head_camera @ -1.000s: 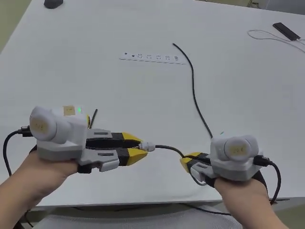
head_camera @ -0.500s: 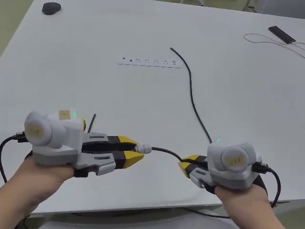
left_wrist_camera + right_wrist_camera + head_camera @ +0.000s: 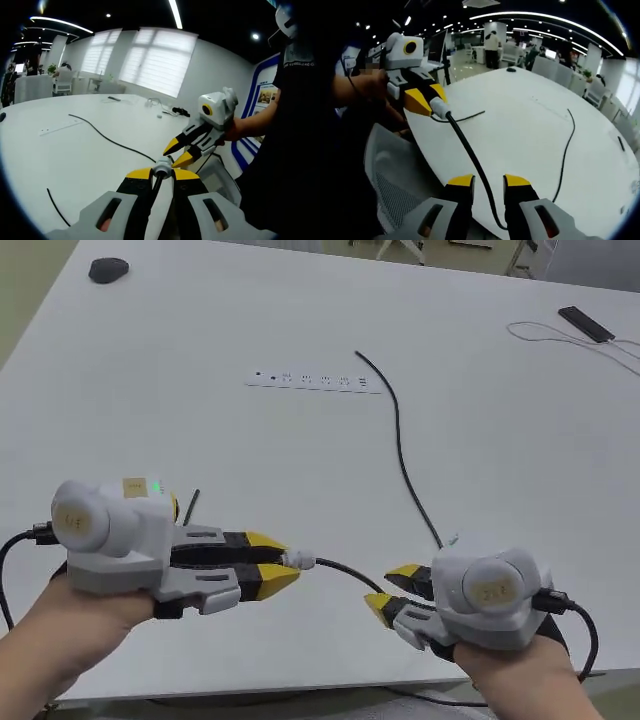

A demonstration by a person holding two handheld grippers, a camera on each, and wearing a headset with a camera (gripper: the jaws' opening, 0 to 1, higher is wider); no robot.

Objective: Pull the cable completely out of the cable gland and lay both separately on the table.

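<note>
A white cable gland sits at the tips of my left gripper, which is shut on it just above the table's near edge. The gland shows between the yellow jaws in the left gripper view. A black cable leaves the gland, dips toward my right gripper and runs away across the white table. The right gripper stands open, and the cable passes loosely between its jaws. The gland and left gripper face it.
A white power strip lies mid-table by the cable's far end. A short black wire lies behind the left gripper. A dark mouse is far left, a black device with a white cord far right.
The right gripper's jaws have parted and let go of the cable that they were shut on. The left gripper still holds the gland. The head camera has shifted slightly.
</note>
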